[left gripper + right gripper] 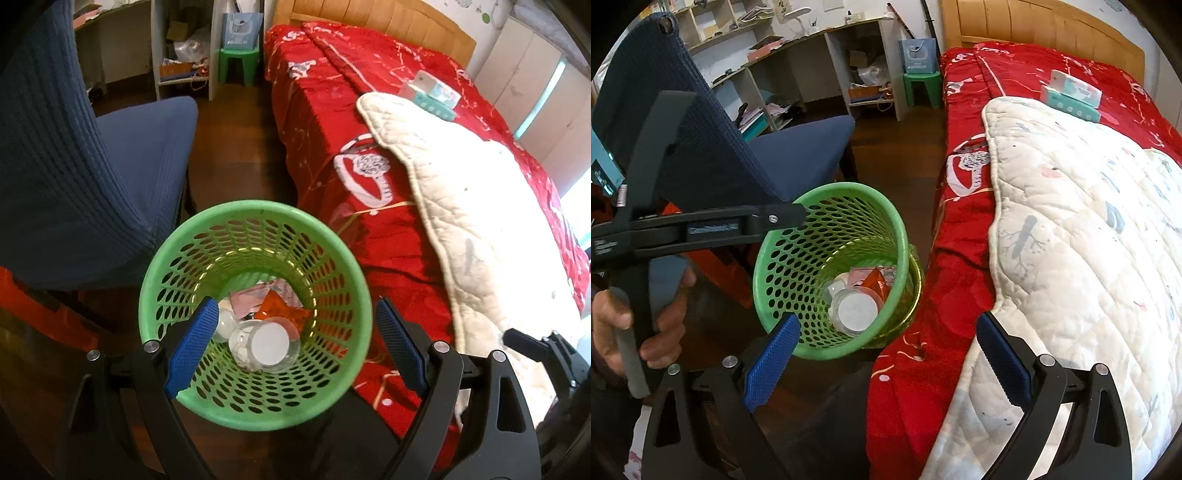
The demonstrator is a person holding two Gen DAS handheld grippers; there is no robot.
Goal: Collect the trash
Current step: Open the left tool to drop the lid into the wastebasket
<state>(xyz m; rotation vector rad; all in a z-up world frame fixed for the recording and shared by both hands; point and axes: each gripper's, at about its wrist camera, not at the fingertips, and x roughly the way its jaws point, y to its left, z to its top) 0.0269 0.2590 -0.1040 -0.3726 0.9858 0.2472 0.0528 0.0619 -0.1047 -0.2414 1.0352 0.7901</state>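
Trash is already held in the green basket [255, 317], which stands on the floor between the blue chair [92, 177] and the bed [369, 122]: a clear cup [267, 345], an orange wrapper [280, 312] and pink paper are seen at the bottom. The left claw [295, 339] and right claw [886, 358] are both spread wide and nothing is gripped. Collection is judged largely done; no loose trash can be made out, though a boxed item [1073, 94] on the bed cannot be identified

Bright daylight, sharp focus, fisheye-warped edges.
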